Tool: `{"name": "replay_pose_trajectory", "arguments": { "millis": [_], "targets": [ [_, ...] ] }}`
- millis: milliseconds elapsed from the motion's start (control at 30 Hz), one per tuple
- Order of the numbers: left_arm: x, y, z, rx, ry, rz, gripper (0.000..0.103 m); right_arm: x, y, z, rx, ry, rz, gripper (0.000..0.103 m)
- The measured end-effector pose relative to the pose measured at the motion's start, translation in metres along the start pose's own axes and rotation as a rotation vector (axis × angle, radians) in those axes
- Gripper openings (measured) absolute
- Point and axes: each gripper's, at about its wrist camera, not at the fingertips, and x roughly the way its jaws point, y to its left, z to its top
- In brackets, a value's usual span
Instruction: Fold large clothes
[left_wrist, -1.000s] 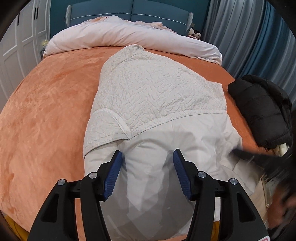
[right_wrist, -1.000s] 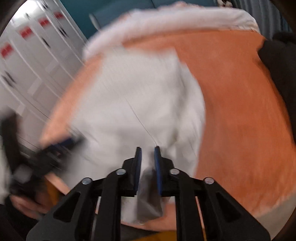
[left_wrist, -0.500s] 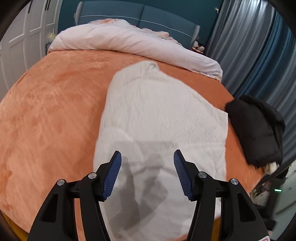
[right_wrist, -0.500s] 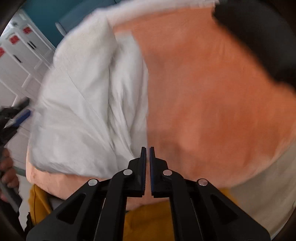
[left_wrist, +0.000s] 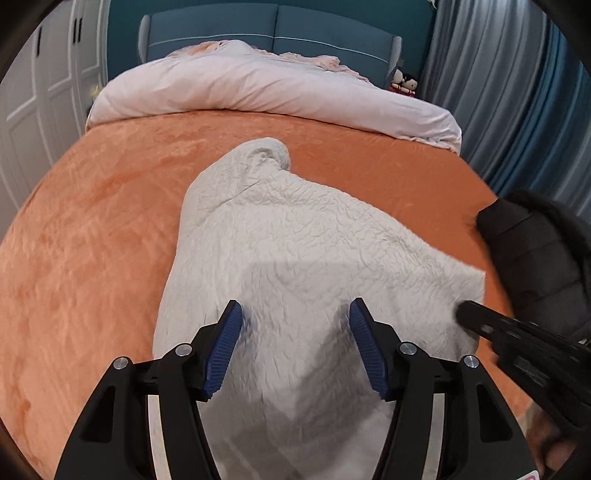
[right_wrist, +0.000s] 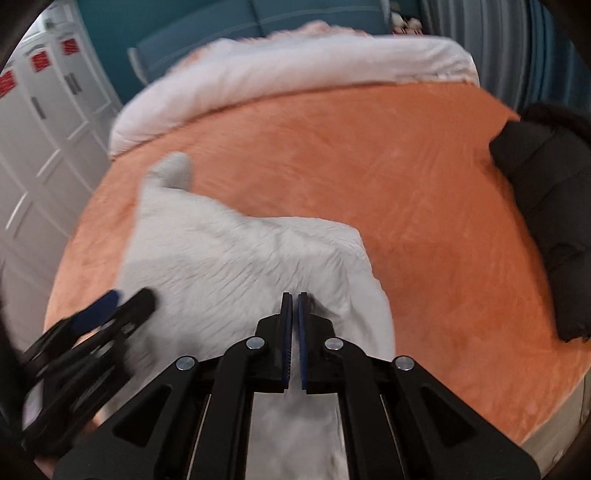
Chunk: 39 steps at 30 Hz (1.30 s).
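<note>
White garment on orange bed; left hand-held gripper opening, empty; right hand-held gripper closed; red door stickers right view only.

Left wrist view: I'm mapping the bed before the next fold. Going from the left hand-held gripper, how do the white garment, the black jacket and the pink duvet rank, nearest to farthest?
1. White garment: directly under and ahead of the left hand-held gripper, whose jaws are opening.
2. Black jacket: off to the right, at the bed's edge.
3. Pink duvet: farthest, rolled along the headboard end.

Evenly lit bedroom through curved fisheye lenses with dark corners; right view motion-blurred, soft shadow across the white garment.
</note>
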Motion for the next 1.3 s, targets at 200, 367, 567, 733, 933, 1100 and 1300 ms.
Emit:
{"name": "replay_pose_trajectory", "arguments": {
  "millis": [200, 367, 567, 733, 933, 1100, 1300],
  "targets": [
    [0.031, -0.012, -0.001, 0.036, 0.013, 0.013, 0.065, 0.063, -0.024, -0.016, 0.063, 0.042, 0.046, 0.0],
    [0.052, -0.023, -0.013, 0.09, -0.017, 0.061, 0.074, 0.079, -0.028, -0.022, 0.069, 0.035, 0.077, 0.0],
    [0.067, -0.024, -0.023, 0.104, -0.054, 0.085, 0.075, 0.094, -0.04, -0.03, 0.099, 0.009, 0.122, 0.0],
    [0.075, -0.024, -0.03, 0.108, -0.077, 0.102, 0.075, 0.099, -0.041, -0.032, 0.118, -0.006, 0.134, 0.0],
    [0.078, -0.025, -0.032, 0.119, -0.085, 0.113, 0.075, 0.101, -0.039, -0.035, 0.127, -0.021, 0.142, 0.0],
    [0.04, -0.016, -0.027, 0.123, -0.062, 0.049, 0.078, 0.055, -0.031, -0.025, 0.097, 0.012, 0.101, 0.0],
    [-0.046, 0.008, -0.072, 0.147, -0.045, 0.092, 0.079, -0.035, -0.002, -0.073, -0.054, 0.033, 0.159, 0.005]
  ]
}}
